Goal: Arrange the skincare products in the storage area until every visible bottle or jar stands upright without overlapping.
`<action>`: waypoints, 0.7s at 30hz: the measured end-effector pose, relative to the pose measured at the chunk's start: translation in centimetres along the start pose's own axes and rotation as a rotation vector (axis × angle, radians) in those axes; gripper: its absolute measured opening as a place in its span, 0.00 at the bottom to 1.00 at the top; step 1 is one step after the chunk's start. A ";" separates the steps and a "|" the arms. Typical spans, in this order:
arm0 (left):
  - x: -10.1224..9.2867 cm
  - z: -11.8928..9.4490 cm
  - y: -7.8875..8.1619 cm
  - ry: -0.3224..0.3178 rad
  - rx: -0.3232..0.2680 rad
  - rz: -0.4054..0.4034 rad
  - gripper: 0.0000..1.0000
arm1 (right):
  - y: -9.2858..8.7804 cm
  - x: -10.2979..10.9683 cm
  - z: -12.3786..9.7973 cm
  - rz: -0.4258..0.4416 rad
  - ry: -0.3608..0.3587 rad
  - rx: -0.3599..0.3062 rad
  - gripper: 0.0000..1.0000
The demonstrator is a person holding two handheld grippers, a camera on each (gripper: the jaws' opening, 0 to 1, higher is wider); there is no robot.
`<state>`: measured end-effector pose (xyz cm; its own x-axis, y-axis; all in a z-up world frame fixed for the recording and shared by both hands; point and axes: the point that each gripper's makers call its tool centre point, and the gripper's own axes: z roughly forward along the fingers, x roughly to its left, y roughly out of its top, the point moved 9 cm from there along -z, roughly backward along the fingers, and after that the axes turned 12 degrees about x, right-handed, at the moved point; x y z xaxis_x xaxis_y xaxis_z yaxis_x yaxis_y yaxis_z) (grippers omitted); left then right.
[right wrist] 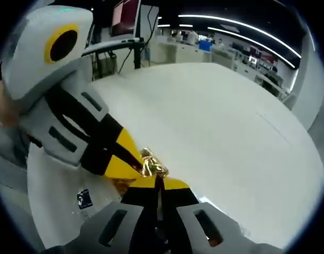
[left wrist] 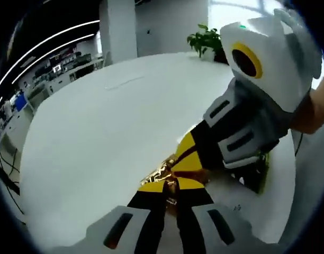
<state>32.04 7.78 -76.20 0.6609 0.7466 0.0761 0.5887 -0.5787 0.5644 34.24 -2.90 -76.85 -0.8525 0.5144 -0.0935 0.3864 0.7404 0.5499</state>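
left gripper [left wrist: 171, 186] closed | right gripper [right wrist: 158, 180] closed | gold item [right wrist: 151, 165] between both

Two close, low views facing each other over the white table [left wrist: 109, 132], apparently sharing a gold item [right wrist: 153, 166].

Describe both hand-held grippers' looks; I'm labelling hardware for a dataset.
The left hand-held gripper and right hand-held gripper match: pale grey bodies with dark slots, black jaws tipped in yellow, and a white housing with a yellow-ringed dark circle.
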 end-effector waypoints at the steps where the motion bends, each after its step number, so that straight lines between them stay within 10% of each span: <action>1: 0.0 0.0 0.1 0.008 -0.023 0.013 0.10 | 0.0 0.0 -0.1 -0.002 -0.001 0.000 0.01; 21: 0.4 0.5 -0.1 -0.003 0.011 0.070 0.06 | 0.8 -1.1 -1.8 -0.053 -0.096 -0.047 0.17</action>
<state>32.50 7.98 -76.61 0.7022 0.7030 0.1125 0.5459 -0.6331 0.5488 34.85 -3.65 -74.78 -0.8329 0.5155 -0.2013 0.3227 0.7479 0.5801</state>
